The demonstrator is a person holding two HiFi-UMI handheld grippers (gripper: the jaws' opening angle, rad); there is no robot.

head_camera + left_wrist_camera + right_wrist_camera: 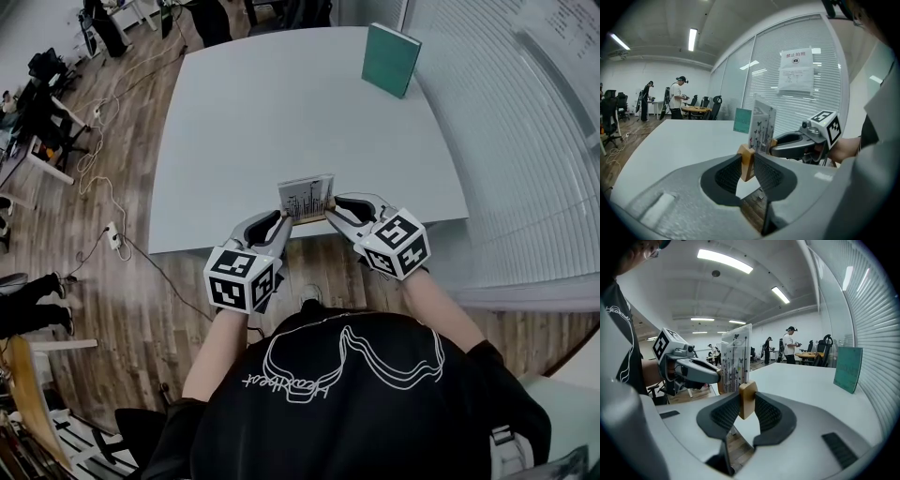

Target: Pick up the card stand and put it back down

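Note:
The card stand (307, 200) is a wooden bar with a clear upright holder and a printed card in it. It hangs over the near edge of the white table (281, 112), held from both ends. My left gripper (284, 223) is shut on the bar's left end, and in the left gripper view the wooden block (746, 161) sits pinched between the dark pads. My right gripper (334, 208) is shut on the bar's right end (747, 399). The card (736, 357) stands upright between the two grippers.
A green book (391, 58) stands upright at the table's far right corner. Blinds (525, 141) run along the right side. Wooden floor with cables lies to the left. People stand at desks (677, 96) far across the room.

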